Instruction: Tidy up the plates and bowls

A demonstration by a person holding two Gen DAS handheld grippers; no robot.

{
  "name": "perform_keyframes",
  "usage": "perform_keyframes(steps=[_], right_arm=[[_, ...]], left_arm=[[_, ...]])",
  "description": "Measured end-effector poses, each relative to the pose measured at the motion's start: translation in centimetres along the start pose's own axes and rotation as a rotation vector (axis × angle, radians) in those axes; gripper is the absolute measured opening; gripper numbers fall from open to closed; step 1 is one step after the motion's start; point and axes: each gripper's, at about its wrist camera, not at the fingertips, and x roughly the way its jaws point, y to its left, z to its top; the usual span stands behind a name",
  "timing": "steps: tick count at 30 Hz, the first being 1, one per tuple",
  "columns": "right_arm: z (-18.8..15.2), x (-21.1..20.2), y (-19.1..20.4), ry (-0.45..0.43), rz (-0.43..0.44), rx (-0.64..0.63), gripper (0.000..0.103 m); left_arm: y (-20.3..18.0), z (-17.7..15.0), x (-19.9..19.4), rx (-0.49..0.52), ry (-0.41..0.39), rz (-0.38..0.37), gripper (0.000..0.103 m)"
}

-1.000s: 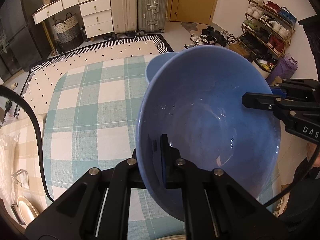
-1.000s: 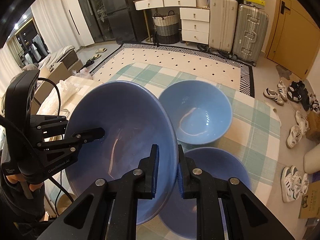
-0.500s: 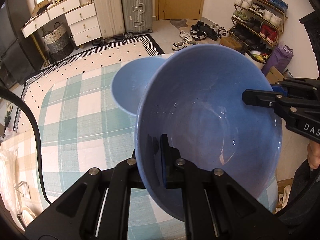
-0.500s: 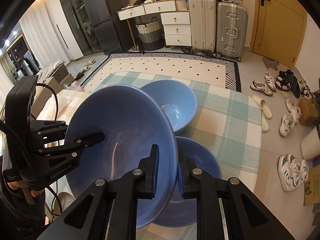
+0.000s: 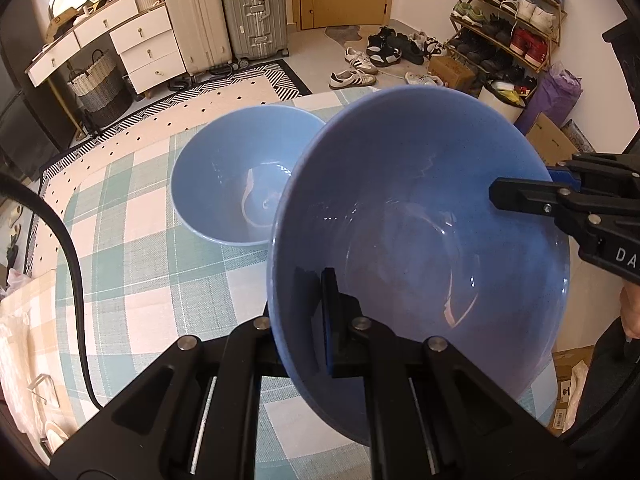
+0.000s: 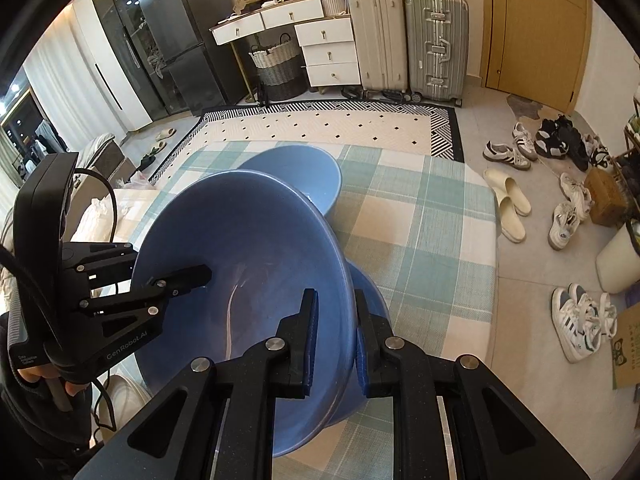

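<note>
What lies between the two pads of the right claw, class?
The rim of the large blue bowl sits clamped between the right claw pads, seen in the right wrist view.

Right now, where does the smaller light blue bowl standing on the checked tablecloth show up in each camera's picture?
Left wrist view: smaller light blue bowl sits centre-left, left of the big held bowl.
Right wrist view: it peeks out just above the held bowl, upper centre.
Shared landmark: the silver suitcase behind.

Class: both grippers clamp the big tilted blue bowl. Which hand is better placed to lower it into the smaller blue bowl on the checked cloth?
Left, probably. The left gripper clamps the big tilted blue bowl on the rim nearest the smaller blue bowl; the right gripper holds the far rim.
</note>
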Motion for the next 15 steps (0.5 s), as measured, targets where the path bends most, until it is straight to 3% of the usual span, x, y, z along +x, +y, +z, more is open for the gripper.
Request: perform_keyframes(steps=[15], right_arm=[[-0.4, 3.4, -0.7, 0.054, -0.005, 0.023, 0.016]], left_arm=[[1.1, 0.0, 4.3, 0.019, 0.047, 0.009, 0.006]])
